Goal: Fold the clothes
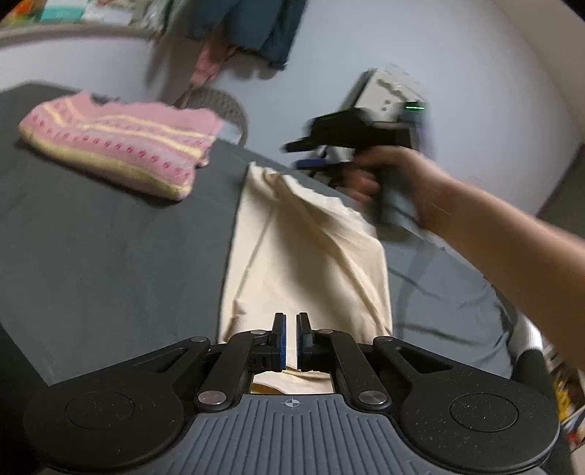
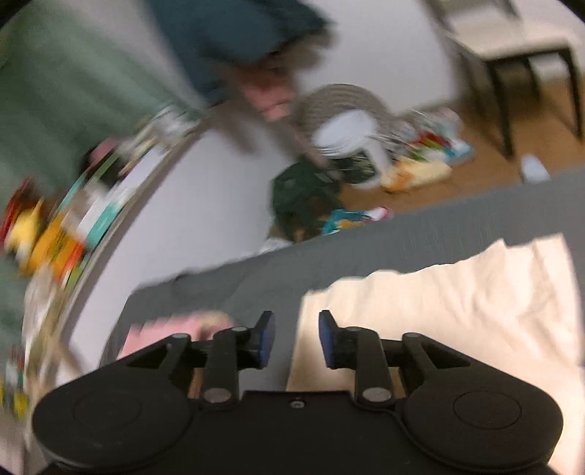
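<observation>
A cream garment [image 1: 307,255] lies in a long folded strip on the dark grey table [image 1: 109,263]. My left gripper [image 1: 291,329] is at the strip's near end, its blue pads almost together with cream cloth between them. In the left wrist view a hand holds my right gripper [image 1: 305,153] above the strip's far end, blurred by motion. In its own view my right gripper [image 2: 297,338] is open with nothing between the fingers, over the left edge of the cream garment [image 2: 438,314]. A folded pink striped sweater [image 1: 120,146] rests at the table's far left.
A wicker basket [image 2: 340,106] and scattered colourful items [image 2: 420,164] sit on the wooden floor beyond the table edge [image 2: 365,226]. A chair [image 2: 519,54] stands at the far right. Dark clothes [image 1: 256,25] hang on the white wall.
</observation>
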